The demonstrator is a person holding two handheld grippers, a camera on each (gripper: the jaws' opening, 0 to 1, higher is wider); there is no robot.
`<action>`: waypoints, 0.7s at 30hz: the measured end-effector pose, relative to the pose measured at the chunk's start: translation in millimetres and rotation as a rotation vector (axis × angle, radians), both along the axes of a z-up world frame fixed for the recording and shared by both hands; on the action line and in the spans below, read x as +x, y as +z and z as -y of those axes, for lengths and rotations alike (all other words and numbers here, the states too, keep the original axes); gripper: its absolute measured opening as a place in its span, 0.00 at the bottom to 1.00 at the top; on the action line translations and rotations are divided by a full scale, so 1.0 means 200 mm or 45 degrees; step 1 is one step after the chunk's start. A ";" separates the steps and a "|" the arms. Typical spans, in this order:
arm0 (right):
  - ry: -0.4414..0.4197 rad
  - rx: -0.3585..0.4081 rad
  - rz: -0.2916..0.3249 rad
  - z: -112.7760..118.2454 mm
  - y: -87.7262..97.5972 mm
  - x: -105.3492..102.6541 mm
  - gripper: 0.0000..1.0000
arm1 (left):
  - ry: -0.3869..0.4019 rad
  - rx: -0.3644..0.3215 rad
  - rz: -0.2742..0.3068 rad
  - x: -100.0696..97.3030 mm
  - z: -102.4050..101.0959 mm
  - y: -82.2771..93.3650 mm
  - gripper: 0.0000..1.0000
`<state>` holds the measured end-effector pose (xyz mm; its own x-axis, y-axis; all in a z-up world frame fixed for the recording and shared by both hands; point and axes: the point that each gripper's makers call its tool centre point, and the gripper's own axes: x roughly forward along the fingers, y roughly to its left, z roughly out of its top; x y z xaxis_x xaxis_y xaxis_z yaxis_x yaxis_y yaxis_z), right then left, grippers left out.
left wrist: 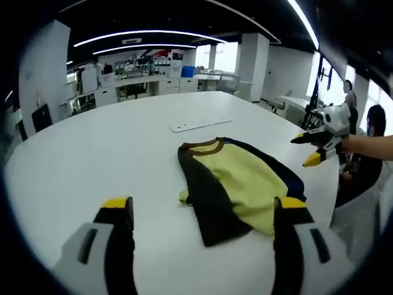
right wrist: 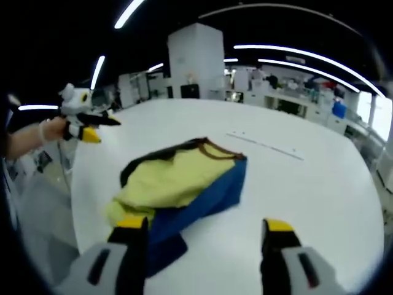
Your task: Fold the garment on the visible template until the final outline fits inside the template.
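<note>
In the left gripper view, the shirt point(left wrist: 236, 190) lies on the big white worktop point(left wrist: 92, 160). It is yellow in the middle, with a dark sleeve side and a bit of blue on the far side. It is partly folded and looks bunched. The left gripper point(left wrist: 206, 218) hangs over the near part of the worktop. Its fingers point(left wrist: 116, 215) are spread wide and hold nothing. The shirt lies just past them, and its near corner sits next to the one with the yellow tip on the right of the view. A thin white strip point(left wrist: 201, 125) lies flat on the worktop, well past the shirt. The right gripper point(left wrist: 316, 147) floats off the far edge of the worktop, held by a hand point(left wrist: 353, 144). I think its tips are apart, and it holds nothing.

In the right gripper view, the shirt point(right wrist: 184, 184) lies close in front. The right gripper point(right wrist: 206, 236) has its fingers point(right wrist: 132, 230) spread and empty. The blue edge of the shirt reaches right down to the finger on the left of this view. The left gripper point(right wrist: 92, 126) is far off, up over the worktop's edge. I cannot tell how its tips stand there.

I cannot pick out a template under the shirt. To fold well, I think each gripper should pinch a loose edge, lift it low, lay it flat over the yellow part, and smooth out the bumps.
</note>
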<state>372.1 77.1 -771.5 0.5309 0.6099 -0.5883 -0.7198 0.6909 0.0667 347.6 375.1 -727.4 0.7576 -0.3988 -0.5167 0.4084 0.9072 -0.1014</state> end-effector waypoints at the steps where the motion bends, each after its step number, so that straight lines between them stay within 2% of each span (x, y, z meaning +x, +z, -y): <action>1: -0.001 0.001 -0.001 0.00 0.00 -0.03 0.73 | 0.007 -0.007 -0.004 -0.01 0.00 0.00 0.91; 7: 0.007 0.008 -0.016 0.01 -0.03 -0.13 0.67 | 0.023 -0.026 -0.001 -0.03 0.01 0.00 0.90; 14: 0.091 0.029 -0.077 -0.07 -0.11 -0.29 0.45 | 0.026 -0.048 -0.002 -0.03 0.03 -0.01 0.89; 18: 0.121 0.041 -0.112 -0.11 -0.16 -0.33 0.32 | 0.021 -0.053 -0.014 -0.04 0.03 -0.03 0.89; 21: 0.139 0.027 -0.131 -0.14 -0.21 -0.38 0.27 | 0.016 -0.055 -0.020 -0.06 0.04 -0.03 0.88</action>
